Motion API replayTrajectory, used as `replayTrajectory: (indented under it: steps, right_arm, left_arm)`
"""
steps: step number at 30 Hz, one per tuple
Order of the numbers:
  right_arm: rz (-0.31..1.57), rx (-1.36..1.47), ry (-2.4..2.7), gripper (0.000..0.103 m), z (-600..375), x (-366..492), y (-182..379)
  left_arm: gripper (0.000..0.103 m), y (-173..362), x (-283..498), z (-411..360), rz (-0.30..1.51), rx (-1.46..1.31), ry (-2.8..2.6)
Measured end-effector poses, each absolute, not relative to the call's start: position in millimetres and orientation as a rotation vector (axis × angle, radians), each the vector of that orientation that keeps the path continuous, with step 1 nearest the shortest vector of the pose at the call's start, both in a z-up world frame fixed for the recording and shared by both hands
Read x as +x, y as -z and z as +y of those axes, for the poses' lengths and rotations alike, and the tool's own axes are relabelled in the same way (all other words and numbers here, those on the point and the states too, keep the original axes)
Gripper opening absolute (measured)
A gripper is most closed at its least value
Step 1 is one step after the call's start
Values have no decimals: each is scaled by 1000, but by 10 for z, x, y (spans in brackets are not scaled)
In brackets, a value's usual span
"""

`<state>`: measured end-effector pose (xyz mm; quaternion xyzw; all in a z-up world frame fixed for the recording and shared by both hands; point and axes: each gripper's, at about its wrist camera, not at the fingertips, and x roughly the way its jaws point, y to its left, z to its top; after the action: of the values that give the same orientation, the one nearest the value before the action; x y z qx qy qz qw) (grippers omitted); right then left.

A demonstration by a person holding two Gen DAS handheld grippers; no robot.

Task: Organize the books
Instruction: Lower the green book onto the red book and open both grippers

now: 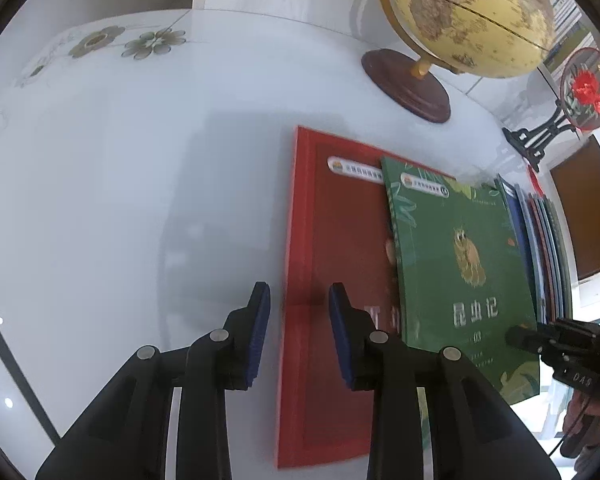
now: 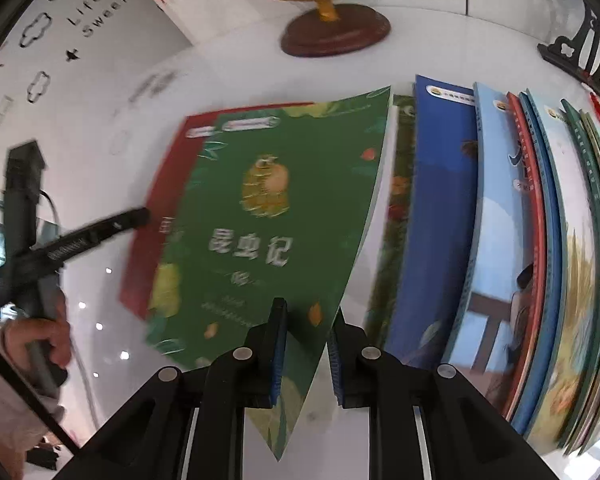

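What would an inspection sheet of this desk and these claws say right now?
Surface: glossy white table with flower print.
Job's things: red book lying flat; green book tilted over it; row of books standing on edge to the right.
Clutter: globe; fan ornament on a black stand.
Grippers: left claw open, over the red book's edge; right claw open, around the green book's corner.
Cables: thin cable by the left hand.
Surroundings: wall lettered "Life is Sweet".

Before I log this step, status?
Left gripper open over red book. Right gripper open astride green book. Globe behind, clear.
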<state>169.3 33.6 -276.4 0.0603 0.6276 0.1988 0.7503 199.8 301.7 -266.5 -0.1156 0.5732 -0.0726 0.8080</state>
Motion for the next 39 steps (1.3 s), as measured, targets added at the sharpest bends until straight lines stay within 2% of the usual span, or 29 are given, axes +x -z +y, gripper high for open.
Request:
replayTrajectory:
  steps: [3, 7, 14, 23, 26, 34, 36, 38, 39]
  right_arm:
    - [1336, 112, -449, 17, 358, 1734, 2788]
    - [1328, 73, -496, 14, 490, 1784, 2816]
    - [1298, 20, -546, 14, 731, 1779, 2785]
    - [1283, 41, -597, 14, 1015, 1863, 2802]
    - [1305, 140, -592, 14, 904, 1801, 2821]
    - [1330, 173, -583, 14, 806, 1735, 2802]
    - [1318, 186, -578, 18, 752, 1721, 2745]
    - [1299, 177, -527, 26, 667, 1728, 2652]
    - [1293, 171, -509, 34, 610, 1719, 2612]
  left_arm:
    - [29, 2681, 2056, 3026, 1222, -291, 212]
    - [30, 2667, 2031, 2920, 1209, -178, 236]
    - [30, 2677, 2049, 3041, 1219, -269, 283]
    - [30, 2676, 2033, 3032, 1208, -282, 305]
    - [30, 2670, 2035, 2978, 1211, -244, 294]
    - [30, 2622, 2028, 2958, 1230, -220, 246]
    - [30, 2529, 1978, 2975, 1209, -198, 209]
    - [30, 2427, 1946, 2962, 1210, -166, 177]
    - [30, 2375, 1933, 2949, 1209, -151, 166]
